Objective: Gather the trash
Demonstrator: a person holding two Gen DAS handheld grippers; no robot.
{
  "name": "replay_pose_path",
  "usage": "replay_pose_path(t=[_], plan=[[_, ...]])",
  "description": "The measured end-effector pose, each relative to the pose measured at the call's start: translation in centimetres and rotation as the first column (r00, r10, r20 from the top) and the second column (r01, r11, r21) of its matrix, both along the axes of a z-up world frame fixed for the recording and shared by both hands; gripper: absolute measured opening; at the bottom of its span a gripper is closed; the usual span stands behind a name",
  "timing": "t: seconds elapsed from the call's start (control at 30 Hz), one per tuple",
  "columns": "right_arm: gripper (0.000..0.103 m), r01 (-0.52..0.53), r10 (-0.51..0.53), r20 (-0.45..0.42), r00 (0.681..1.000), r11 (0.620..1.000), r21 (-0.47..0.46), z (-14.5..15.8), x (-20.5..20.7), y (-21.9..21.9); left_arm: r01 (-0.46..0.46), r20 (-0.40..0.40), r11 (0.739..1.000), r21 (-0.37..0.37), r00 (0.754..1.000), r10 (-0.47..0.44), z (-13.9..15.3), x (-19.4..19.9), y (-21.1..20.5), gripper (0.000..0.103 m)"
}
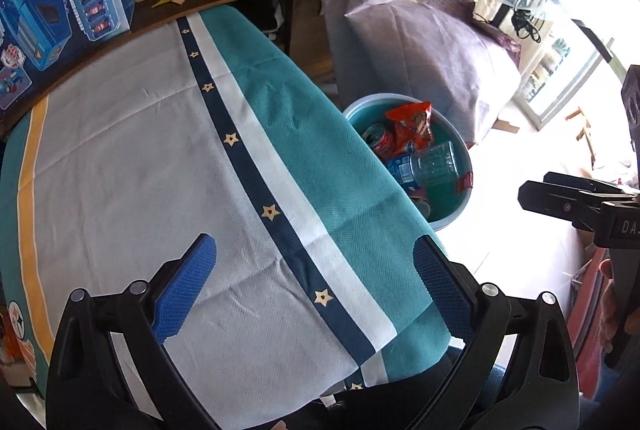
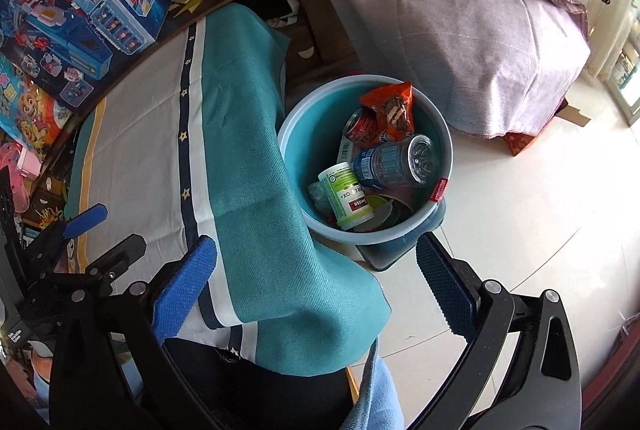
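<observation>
trash (image 2: 384, 158) in bucket (image 2: 362, 236); left gripper (image 1: 316, 290) + right gripper (image 2: 316, 286) both released, empty.

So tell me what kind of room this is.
Probably a lived-in home room, perhaps a play or storage corner. A cloth-covered table stands by boxed children's toys, a sheet-draped piece of furniture sits behind, and a blue bucket of trash rests on the tiled floor.
</observation>
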State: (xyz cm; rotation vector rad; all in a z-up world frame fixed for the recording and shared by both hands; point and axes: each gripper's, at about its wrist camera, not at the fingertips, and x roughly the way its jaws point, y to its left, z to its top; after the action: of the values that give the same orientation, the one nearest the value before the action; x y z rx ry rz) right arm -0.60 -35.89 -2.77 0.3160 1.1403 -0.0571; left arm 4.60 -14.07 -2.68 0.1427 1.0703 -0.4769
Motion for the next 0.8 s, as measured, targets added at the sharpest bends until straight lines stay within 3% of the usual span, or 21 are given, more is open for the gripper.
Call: replay_pose_path(t=[0.23,0.8], plan=[[0.096,-0.019,0.021,0.021,1.0,0.995,-0.095,0.6,-2.1,1.3,-0.042,0.037,0.999,-0.012,0.998,0.043,1.2,-1.7,2.0,0.099],[0.096,0.002,-0.002,0.003,1.0,0.997,-0.078,0.2,-2.2,1.5,-0.084,0.052,0.996,-0.025,0.995,0.085,1.5,-2.3,4.1,0.099]])
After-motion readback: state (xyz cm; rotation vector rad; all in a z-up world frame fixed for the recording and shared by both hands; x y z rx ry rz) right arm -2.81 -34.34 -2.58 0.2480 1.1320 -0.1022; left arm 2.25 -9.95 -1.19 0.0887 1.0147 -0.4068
